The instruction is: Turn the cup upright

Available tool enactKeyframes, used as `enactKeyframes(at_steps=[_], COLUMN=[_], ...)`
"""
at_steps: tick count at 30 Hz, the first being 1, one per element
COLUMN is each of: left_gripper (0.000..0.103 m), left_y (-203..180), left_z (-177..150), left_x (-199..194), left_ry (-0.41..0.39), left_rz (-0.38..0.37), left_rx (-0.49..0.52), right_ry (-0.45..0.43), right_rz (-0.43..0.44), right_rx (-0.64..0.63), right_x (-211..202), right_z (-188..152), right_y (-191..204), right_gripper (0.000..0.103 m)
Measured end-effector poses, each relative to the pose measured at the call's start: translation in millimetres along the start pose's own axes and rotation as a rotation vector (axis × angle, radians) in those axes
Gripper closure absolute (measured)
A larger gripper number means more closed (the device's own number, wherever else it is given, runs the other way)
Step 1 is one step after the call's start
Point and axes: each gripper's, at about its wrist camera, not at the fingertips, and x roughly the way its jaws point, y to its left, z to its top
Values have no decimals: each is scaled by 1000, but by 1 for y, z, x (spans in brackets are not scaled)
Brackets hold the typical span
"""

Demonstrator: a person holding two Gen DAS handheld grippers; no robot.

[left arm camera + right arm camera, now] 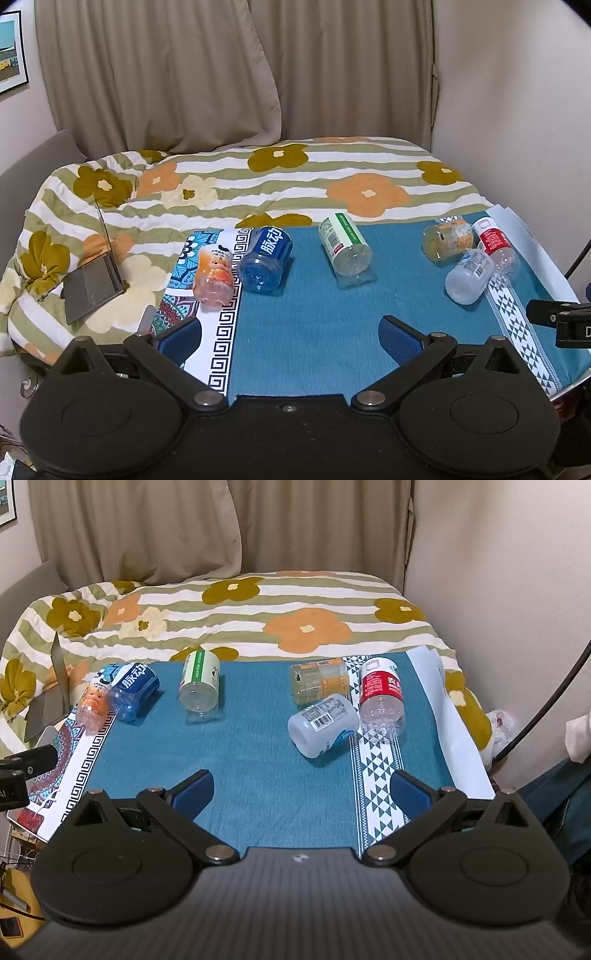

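Several plastic bottles lie on their sides on a blue cloth (303, 325) (258, 738). On the left are an orange-pink bottle (214, 277) (92, 705), a blue bottle (264, 260) (135, 692) and a green-and-white labelled bottle (343, 245) (199, 681). On the right are an amber bottle (447, 238) (319, 681), a red-labelled bottle (495, 242) (380, 696) and a pale grey bottle (469, 275) (323, 723). My left gripper (290, 338) is open and empty, well short of the bottles. My right gripper (301, 792) is open and empty, in front of the grey bottle.
The cloth lies on a table in front of a bed with a floral striped quilt (258, 177). An open laptop (94, 280) rests on the quilt at left. Patterned cloth borders (218, 332) (373, 775) run along both sides. Curtains hang behind.
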Motion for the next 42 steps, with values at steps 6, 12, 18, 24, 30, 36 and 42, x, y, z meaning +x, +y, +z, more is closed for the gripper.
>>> enactKeyframes(at_steps=[6, 12, 18, 24, 30, 36, 42], left_gripper=[0, 0, 0, 0, 0, 0, 0], left_y=[0, 0, -1, -2, -1, -2, -5], left_z=[0, 0, 1, 0, 1, 0, 0], left_x=[0, 0, -1, 0, -3, -7, -11], left_ry=[2, 0, -2, -3, -6, -10, -15], left_rz=[3, 3, 4, 3, 3, 2, 5], left_rx=[2, 3, 1, 1, 0, 1, 4], right_ry=[1, -7, -6, -6, -7, -9, -9], right_rz=[1, 3, 1, 2, 2, 4, 5], right_rx=[0, 0, 1, 1, 2, 1, -1], right_x=[-1, -4, -2, -4, -6, -8, -9], right_z=[-1, -2, -3, -4, -6, -7, -9], right_y=[-2, -3, -2, -3, -3, -2, -4], right_gripper=[0, 0, 0, 0, 0, 0, 0])
